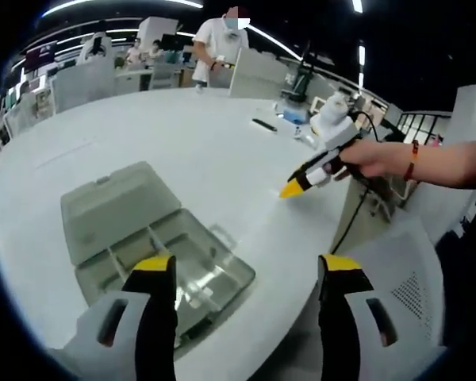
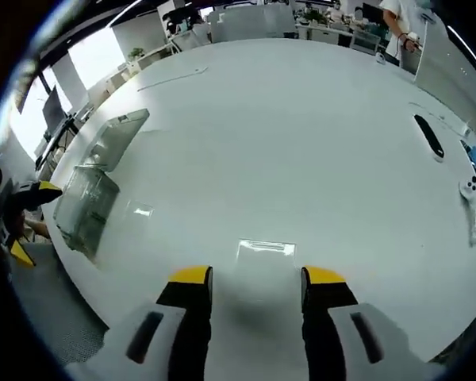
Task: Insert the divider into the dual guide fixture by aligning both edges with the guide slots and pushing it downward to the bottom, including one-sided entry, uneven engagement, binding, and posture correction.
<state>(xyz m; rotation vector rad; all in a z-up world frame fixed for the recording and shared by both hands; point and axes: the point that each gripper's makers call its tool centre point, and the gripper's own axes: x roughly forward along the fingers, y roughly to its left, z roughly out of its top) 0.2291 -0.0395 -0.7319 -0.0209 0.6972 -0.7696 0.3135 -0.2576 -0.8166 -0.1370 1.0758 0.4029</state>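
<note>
Yellow tips of the right claw (image 2: 256, 279) sit close to the camera, spread wide, holding nothing. They hang just over a small clear flat piece (image 2: 266, 248) lying on the white worktop (image 2: 301, 135). That piece looks like the divider.

It is thin, flat and see-through, so it could slide away or slip out when the claw tries to pinch it. If it goes into the box crooked, one side may catch first and it could get stuck.

The left claw (image 1: 246, 268) is wide open too, with nothing in it. It hangs near the clear box (image 1: 174, 266), whose lid (image 1: 115, 208) is flipped open. The box sits at the worktop's edge, well apart from the divider.
</note>
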